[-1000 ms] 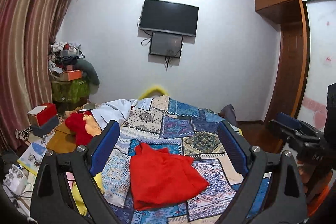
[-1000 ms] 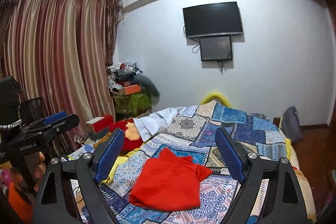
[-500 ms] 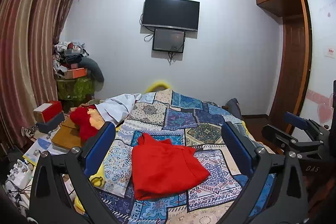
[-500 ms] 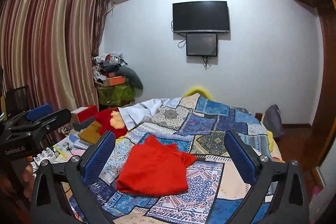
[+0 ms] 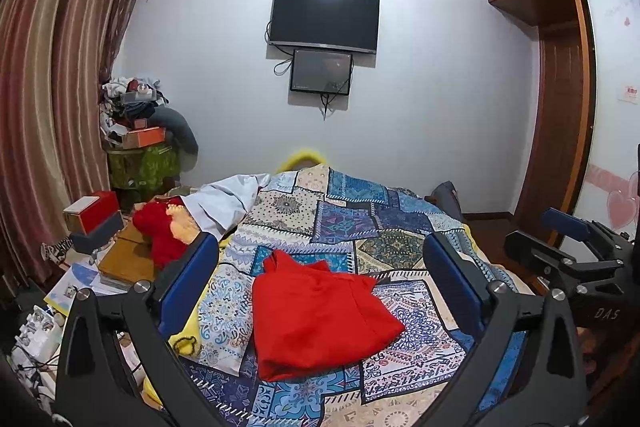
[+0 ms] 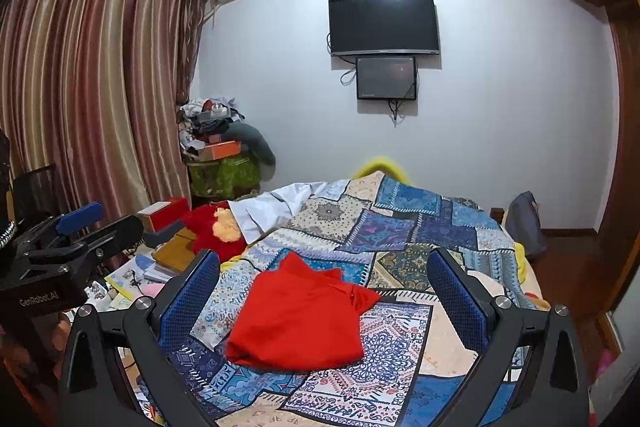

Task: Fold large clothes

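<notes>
A red garment lies roughly folded on the patchwork bedspread; it also shows in the right wrist view. My left gripper is open and empty, held above the near end of the bed, apart from the garment. My right gripper is open and empty, also held back above the bed. The right gripper shows at the right edge of the left wrist view. The left gripper shows at the left edge of the right wrist view.
A red plush toy and a white cloth lie at the bed's far left. Boxes and books crowd the floor on the left. A cluttered stand sits by the curtains. A wardrobe stands right.
Both grippers have drawn back and shifted slightly, so the red garment sits a little farther and more centred between the fingers. The garment itself has not moved.
</notes>
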A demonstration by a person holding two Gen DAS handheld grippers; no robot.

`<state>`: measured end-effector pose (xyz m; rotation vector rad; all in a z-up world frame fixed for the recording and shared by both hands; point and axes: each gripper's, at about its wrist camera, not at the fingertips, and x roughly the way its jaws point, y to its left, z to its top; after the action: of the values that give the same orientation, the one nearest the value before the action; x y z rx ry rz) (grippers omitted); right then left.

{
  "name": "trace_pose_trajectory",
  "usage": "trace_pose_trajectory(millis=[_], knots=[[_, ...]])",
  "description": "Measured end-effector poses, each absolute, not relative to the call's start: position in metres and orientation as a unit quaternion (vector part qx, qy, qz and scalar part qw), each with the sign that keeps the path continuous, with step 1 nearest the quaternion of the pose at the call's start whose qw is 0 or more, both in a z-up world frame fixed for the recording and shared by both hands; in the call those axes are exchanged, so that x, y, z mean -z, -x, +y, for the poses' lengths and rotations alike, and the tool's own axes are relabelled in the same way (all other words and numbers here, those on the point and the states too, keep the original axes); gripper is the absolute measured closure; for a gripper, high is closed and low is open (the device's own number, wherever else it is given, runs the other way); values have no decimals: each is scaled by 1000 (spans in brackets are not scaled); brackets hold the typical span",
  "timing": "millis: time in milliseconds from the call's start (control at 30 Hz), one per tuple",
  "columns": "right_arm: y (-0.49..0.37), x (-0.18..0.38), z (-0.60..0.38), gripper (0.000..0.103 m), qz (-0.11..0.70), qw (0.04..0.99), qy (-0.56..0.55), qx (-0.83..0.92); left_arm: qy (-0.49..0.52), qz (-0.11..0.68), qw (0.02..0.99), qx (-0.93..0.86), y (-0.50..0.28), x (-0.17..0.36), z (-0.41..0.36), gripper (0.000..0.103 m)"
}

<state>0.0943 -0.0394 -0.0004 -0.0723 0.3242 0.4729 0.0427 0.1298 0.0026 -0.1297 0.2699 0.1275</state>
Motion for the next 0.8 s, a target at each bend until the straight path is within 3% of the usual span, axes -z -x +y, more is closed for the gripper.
trace_pose_trajectory(millis=[800], knots=[[-98, -2, -50, 0, 164, 962, 13, -220, 76, 144, 985, -59, -50, 1, 135, 0]])
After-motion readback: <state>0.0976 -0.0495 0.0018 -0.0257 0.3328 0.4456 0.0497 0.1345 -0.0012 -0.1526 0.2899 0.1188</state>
